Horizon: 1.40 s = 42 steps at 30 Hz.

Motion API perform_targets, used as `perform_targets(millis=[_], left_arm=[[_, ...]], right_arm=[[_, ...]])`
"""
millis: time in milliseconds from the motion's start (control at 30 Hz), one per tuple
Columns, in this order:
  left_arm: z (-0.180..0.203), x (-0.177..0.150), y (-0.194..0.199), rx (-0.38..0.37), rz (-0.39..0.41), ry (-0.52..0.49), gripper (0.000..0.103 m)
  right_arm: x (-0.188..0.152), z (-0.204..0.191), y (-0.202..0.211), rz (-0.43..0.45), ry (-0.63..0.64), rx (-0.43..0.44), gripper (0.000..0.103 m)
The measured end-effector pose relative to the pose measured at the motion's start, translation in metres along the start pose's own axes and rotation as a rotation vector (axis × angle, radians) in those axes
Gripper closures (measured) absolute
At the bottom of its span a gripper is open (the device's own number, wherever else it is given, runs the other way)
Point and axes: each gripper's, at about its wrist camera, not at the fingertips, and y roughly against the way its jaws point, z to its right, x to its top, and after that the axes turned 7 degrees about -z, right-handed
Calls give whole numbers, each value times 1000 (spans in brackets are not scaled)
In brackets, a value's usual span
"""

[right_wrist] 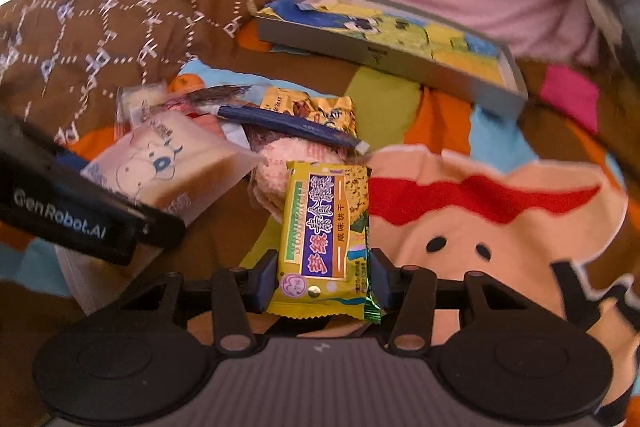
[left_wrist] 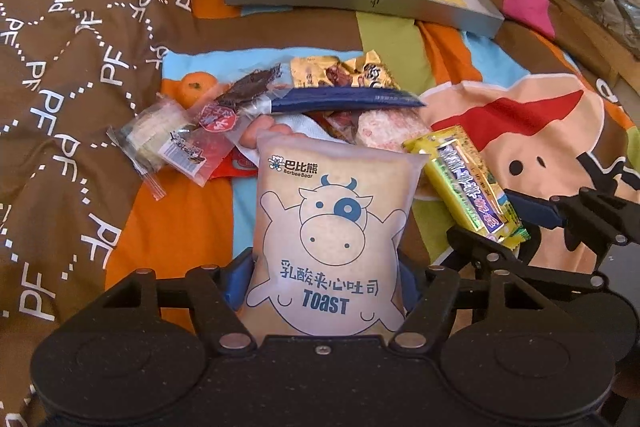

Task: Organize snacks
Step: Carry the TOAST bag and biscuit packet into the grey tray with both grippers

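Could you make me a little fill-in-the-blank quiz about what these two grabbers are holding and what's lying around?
1. The left gripper is shut on the toast packet, printed with a cartoon ____.
2. The right gripper holds a cracker packet whose wrapper is mainly ____.
3. The grey box lies ____ the snack pile, near the pink cloth.

Missing words: cow; yellow; beyond
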Motion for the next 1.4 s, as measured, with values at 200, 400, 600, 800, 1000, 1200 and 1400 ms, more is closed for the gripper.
perform_targets(millis=[200,400,600,800,1000,1200,1400], left_arm=[[2,-9,10,-14,43,22,33],[3,-9,25,-10,80,36,33],[0,-11,38,7,104,40,33],[0,-8,46,20,120,43,33],[-3,-1,49,20,142,72,33],[-8,10,53,51,183,111,33],[-21,40,59,79,219,140,33]], right_arm=[[-2,-15,7,56,134,-98,51],[-3,-16,16,86,181,-152,51],[-7,-17,28,130,227,-211,51],[-9,-14,26,118,220,-214,51],[-13,-20,24,174,322,-317,51],[-16,-24,24,246,397,-400,51],[-13,-22,24,308,438,-460,51]])
